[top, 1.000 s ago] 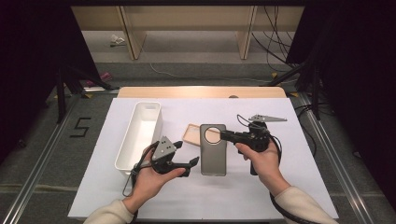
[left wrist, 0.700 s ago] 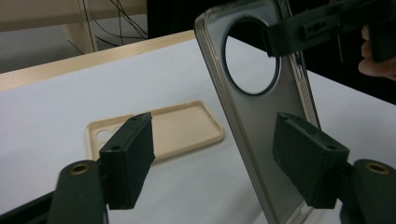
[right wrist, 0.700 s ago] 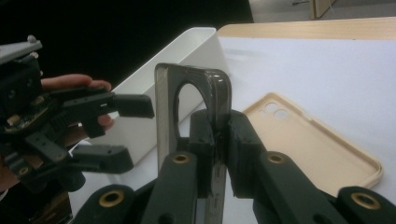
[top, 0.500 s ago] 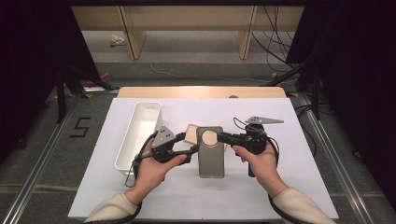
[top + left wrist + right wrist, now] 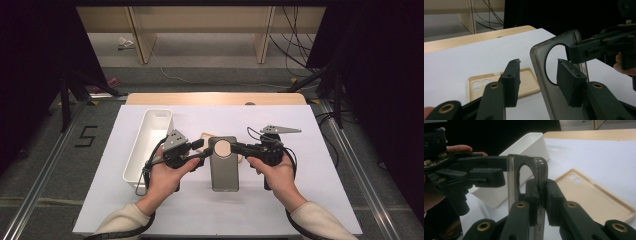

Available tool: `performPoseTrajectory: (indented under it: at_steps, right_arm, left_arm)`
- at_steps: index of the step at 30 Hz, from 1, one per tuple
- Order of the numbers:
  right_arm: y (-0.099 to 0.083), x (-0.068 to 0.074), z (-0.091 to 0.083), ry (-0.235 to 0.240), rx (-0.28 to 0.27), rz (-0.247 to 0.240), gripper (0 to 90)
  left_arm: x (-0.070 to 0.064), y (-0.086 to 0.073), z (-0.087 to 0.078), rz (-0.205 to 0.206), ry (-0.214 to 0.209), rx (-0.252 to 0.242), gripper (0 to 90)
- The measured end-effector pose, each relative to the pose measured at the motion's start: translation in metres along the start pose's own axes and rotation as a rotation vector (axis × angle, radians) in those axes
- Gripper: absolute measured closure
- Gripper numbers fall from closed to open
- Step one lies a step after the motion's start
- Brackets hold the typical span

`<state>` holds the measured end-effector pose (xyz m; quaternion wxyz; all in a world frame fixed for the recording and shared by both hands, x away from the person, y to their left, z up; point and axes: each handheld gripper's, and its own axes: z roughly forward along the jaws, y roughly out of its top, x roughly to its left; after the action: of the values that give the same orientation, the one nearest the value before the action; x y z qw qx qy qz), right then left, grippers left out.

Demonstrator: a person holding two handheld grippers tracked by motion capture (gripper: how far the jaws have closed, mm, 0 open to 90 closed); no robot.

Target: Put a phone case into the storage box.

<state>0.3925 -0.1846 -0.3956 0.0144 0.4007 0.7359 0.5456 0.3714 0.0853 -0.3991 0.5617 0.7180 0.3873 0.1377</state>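
A grey see-through phone case (image 5: 224,167) with a round camera hole lies lengthwise at the table's middle, its far end raised. My right gripper (image 5: 235,147) is shut on the case's right rim beside the hole (image 5: 541,187). My left gripper (image 5: 200,152) stands open at the case's far left corner. In the left gripper view, the case's (image 5: 547,97) edge sits between the spread jaws of my left gripper (image 5: 537,62), not touching either pad. A beige phone case (image 5: 204,137) lies flat behind it, inner side up (image 5: 529,82) (image 5: 589,195).
A long white bin (image 5: 134,160) stands at the left, close to my left hand, and shows as a white wall (image 5: 524,147) in the right gripper view. A white sheet (image 5: 310,200) covers the table; its wooden edge (image 5: 215,98) runs along the back.
My left gripper has moved forward and right to the grey case's far left corner, jaws still apart. The right gripper keeps its hold and has shifted slightly away from me.
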Motion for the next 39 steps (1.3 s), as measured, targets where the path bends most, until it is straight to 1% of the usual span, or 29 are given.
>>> performPoseTrajectory:
  at_steps: [3,6,8,13,16,18,22,27,28,32,39]
  right_arm:
    - [0.0001,0.0000,-0.0003,-0.002,-0.002,-0.001,82.0]
    - [0.0001,0.0001,-0.0003,-0.002,-0.003,-0.002,82.0]
    - [-0.0001,0.0007,0.0000,-0.001,0.000,-0.001,82.0]
    - [-0.0001,0.0013,0.0010,-0.004,0.001,-0.008,82.0]
    - [-0.0003,0.0025,0.0016,-0.004,0.003,-0.009,82.0]
    - [-0.0003,0.0023,0.0017,-0.007,0.003,-0.010,82.0]
    - [-0.0006,0.0019,0.0020,-0.010,0.004,-0.012,82.0]
    - [-0.0014,0.0026,0.0031,-0.024,0.011,-0.027,81.8]
    - [-0.0015,0.0031,0.0033,-0.033,0.011,-0.038,81.8]
    - [-0.0008,0.0033,0.0030,-0.038,0.007,-0.039,81.8]
    - [-0.0005,0.0048,0.0031,-0.047,0.005,-0.051,81.3]
  left_arm:
    - [-0.0012,0.0004,0.0039,-0.013,0.016,0.011,60.0]
    - [-0.0008,-0.0008,0.0070,-0.037,0.026,0.020,63.5]
    - [-0.0005,-0.0013,0.0083,-0.037,0.029,0.023,65.9]
    - [-0.0013,-0.0004,0.0095,-0.050,0.018,0.016,71.1]
    - [-0.0020,0.0002,0.0105,-0.055,0.022,0.014,72.6]
    - [-0.0020,0.0003,0.0105,-0.065,0.022,0.012,73.4]
    - [-0.0032,0.0001,0.0105,-0.065,0.033,0.009,74.4]
    - [-0.0033,0.0016,0.0080,-0.085,0.036,-0.011,78.6]
    - [-0.0037,0.0023,0.0072,-0.084,0.035,-0.015,80.3]
    - [-0.0053,0.0039,0.0047,-0.085,0.037,-0.023,82.5]
    - [-0.0065,0.0058,0.0030,-0.063,0.046,-0.026,83.5]
